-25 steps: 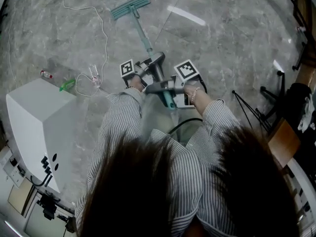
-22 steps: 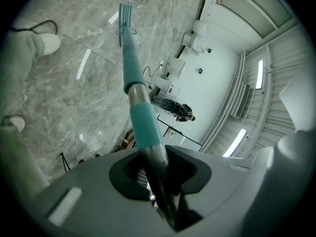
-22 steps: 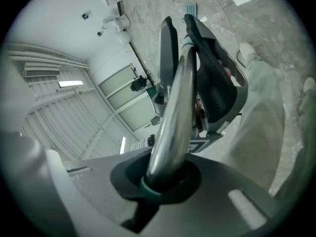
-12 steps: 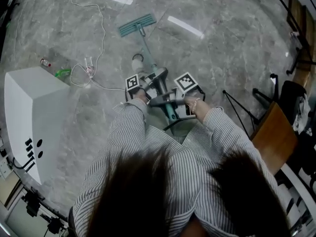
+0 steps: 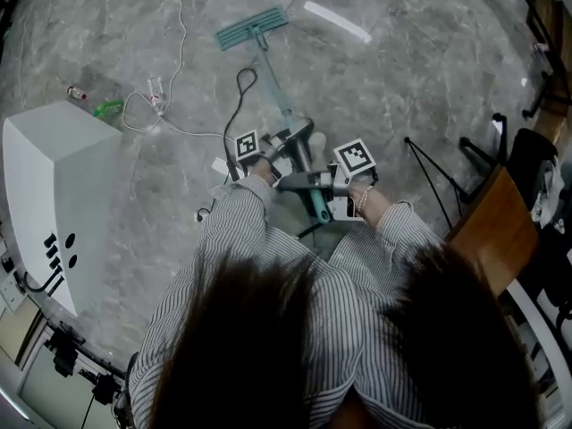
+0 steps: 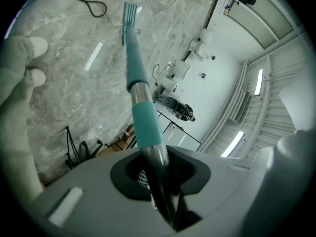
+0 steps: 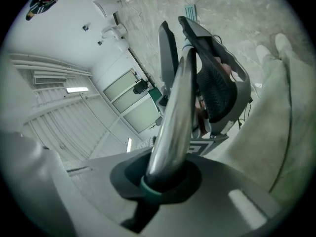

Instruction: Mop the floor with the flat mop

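Head view: blk cable (image 5: 236,105) beside flat mop (image 5: 253,29); left gripper (image 5: 299,134) closing on it, right gripper (image 5: 288,182) clamped too.

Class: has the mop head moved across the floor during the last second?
Yes. The mop head has slid back toward the person, closing much of its gap beyond the small bottle.

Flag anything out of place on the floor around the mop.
Loose clutter lies left of the flat mop: a white cable, a black cable loop right beside it, a small bottle and a green item. The mop could snag them.
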The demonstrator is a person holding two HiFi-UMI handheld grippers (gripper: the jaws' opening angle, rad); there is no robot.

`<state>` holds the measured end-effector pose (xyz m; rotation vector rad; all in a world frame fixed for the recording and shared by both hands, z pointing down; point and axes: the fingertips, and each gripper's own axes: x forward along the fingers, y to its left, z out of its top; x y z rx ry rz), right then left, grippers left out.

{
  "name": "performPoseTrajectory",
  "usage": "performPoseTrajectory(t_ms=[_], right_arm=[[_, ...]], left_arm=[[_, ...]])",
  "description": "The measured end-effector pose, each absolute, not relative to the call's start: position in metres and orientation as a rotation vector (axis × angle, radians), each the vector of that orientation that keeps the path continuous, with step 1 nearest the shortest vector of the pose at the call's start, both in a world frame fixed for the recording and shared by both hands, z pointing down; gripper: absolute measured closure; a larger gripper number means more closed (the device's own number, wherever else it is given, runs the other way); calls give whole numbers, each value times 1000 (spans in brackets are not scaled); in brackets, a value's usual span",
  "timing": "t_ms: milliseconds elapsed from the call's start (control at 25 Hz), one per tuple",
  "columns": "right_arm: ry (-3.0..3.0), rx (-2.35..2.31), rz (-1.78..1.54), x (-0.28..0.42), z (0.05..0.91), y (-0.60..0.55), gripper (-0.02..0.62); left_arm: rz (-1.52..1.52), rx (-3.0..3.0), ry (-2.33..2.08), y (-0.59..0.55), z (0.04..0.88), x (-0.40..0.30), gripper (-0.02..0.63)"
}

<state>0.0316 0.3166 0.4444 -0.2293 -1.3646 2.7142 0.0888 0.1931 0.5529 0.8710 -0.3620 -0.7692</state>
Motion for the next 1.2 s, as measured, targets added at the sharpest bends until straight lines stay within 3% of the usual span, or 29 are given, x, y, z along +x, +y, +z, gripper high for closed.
performPoseTrajectory(t_ms=[1200], right_arm=[[-1368,-186,2635,18,453,336,594]], left_arm=[[-727,877,-320,207,557,81,545]])
